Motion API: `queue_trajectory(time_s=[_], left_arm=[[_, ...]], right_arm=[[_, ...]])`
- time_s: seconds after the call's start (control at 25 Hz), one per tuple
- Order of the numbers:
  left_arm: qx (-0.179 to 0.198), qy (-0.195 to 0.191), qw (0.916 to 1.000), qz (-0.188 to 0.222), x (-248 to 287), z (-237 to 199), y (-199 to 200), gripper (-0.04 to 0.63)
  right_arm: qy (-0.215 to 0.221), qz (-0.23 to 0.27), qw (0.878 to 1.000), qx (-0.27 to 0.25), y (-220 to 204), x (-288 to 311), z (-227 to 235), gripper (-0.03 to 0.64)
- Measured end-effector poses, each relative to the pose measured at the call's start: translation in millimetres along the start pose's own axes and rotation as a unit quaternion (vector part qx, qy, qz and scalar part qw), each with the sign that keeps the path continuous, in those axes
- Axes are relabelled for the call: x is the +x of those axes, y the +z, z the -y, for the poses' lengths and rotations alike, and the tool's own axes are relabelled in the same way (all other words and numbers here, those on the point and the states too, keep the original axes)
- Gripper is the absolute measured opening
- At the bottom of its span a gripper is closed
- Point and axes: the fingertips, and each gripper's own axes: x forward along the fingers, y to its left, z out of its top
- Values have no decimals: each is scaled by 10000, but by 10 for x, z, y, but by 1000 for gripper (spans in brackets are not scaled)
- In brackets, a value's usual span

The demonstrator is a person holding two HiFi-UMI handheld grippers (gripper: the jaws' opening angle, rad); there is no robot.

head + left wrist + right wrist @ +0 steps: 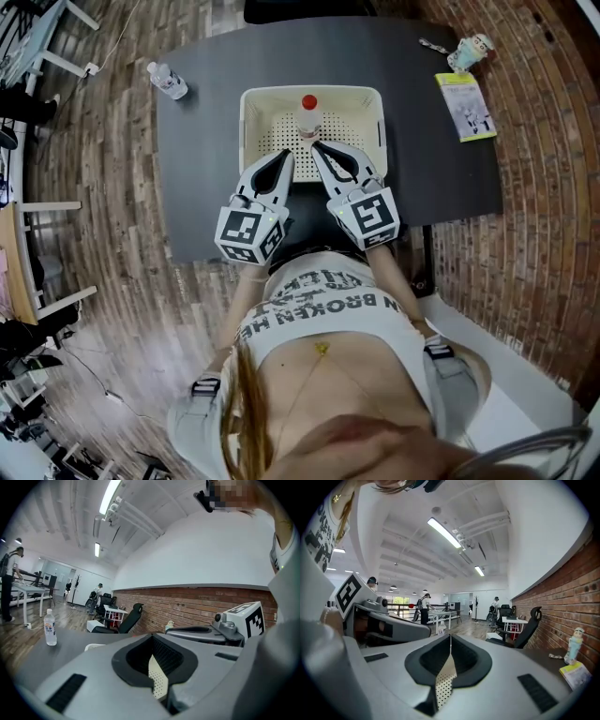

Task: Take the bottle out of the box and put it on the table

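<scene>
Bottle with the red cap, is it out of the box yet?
Not yet. Nothing looks done: the red-capped bottle stands inside the box. In hand: the left gripper and right gripper sit at the box's near edge, jaws together, holding nothing. Left to do: open up, grab the bottle, lift it out and stand it on the table.

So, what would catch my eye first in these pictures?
The cream perforated box on the dark table, with a red-capped bottle standing inside near its far wall. Just in front, the left gripper and right gripper, each bearing a black-and-white marker cube, point at it with jaws shut. A second bottle stands at the table's far left corner.
</scene>
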Motion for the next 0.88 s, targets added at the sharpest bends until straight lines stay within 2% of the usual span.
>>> queue_trajectory(time_s=[0.48, 0.88], left_arm=[[-57, 219, 9997, -34, 49, 41, -28, 5], [-196, 400, 9988, -180, -39, -15, -140, 5]], right_arm=[[271, -88, 9996, 2, -101, 80, 83, 11], [227, -364, 9988, -219, -355, 359, 233, 11]])
